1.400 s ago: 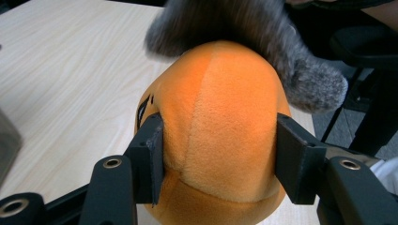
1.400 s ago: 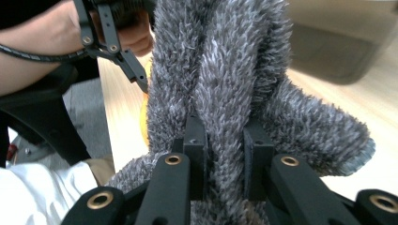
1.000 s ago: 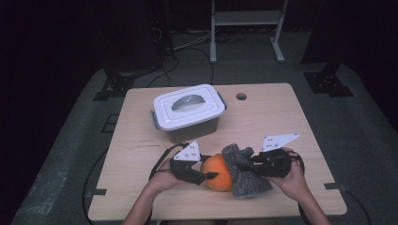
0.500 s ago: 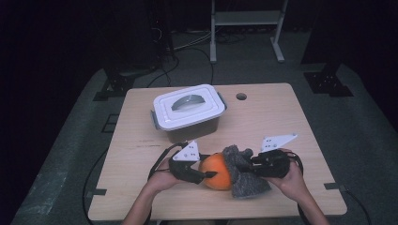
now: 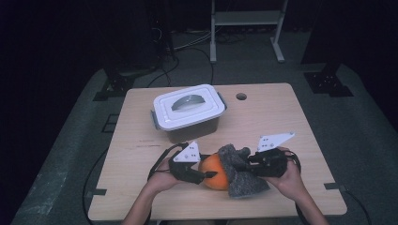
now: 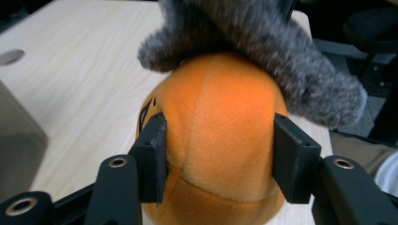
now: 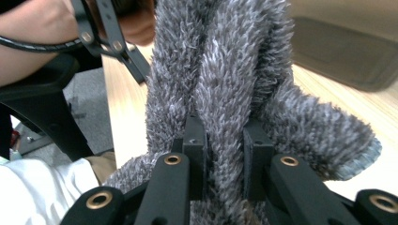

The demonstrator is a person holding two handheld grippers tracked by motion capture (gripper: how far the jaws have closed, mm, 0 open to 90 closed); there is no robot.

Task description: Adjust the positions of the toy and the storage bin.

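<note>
Orange plush ball (image 6: 220, 136) soft, light; left tool (image 6: 219, 157) has just been closing, pads pinching its sides. Right tool (image 7: 224, 154) clamped on limp grey furry cloth (image 7: 220, 93); grip the bunched fold.

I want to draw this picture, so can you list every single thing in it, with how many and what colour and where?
Plush ball: one, orange, near front edge of the table, between the two grippers.
Fuzzy cloth: one, grey, draped over the ball's right side.
Plastic box: one, grey with a white lid on, behind the ball, left of centre.
Table: one, light wood, with a round hole near its far edge.
Metal stand: one, pale grey, on the floor beyond the table.
Left gripper: one, black, jaws pressing the ball's two sides, having just closed a little.
Right gripper: one, black, jaws pinching a fold of the cloth.
</note>
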